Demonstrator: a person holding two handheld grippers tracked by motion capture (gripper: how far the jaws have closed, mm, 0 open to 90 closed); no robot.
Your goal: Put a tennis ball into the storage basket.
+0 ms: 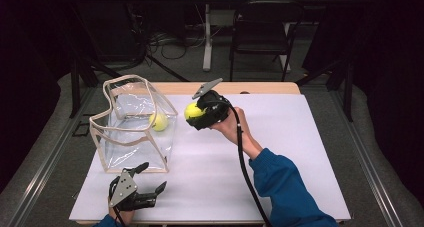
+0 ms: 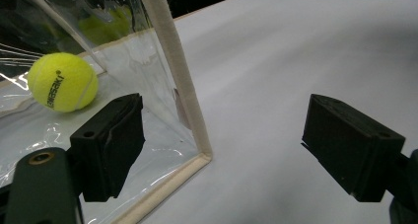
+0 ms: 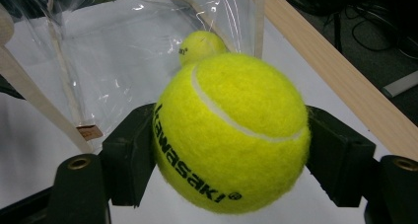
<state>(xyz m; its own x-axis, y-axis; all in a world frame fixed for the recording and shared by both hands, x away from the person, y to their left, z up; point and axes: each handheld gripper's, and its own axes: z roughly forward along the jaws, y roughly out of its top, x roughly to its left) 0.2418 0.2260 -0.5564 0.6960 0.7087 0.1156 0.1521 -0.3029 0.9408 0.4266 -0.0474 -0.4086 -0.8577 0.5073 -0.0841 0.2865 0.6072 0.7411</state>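
My right gripper (image 1: pixel 196 116) is shut on a yellow tennis ball (image 1: pixel 192 110), held above the white mat just right of the clear bag (image 1: pixel 131 121). In the right gripper view that held tennis ball (image 3: pixel 230 132) sits squeezed between both black pads. A second tennis ball (image 1: pixel 158 121) lies inside the bag, also seen as the second ball (image 2: pixel 62 81) through the plastic and as the second ball (image 3: pixel 199 46) beyond the held one. My left gripper (image 1: pixel 152 178) rests near the front left of the mat, open, its jaws wide apart beside the bag's corner (image 2: pixel 199 150).
The bag has cream fabric edging and stands open-topped on the mat's left. A wooden table edge (image 1: pixel 235 88) runs along the back. A dark chair (image 1: pixel 262 32) and cables lie on the floor beyond. The mat's right half (image 1: pixel 295 147) is bare.
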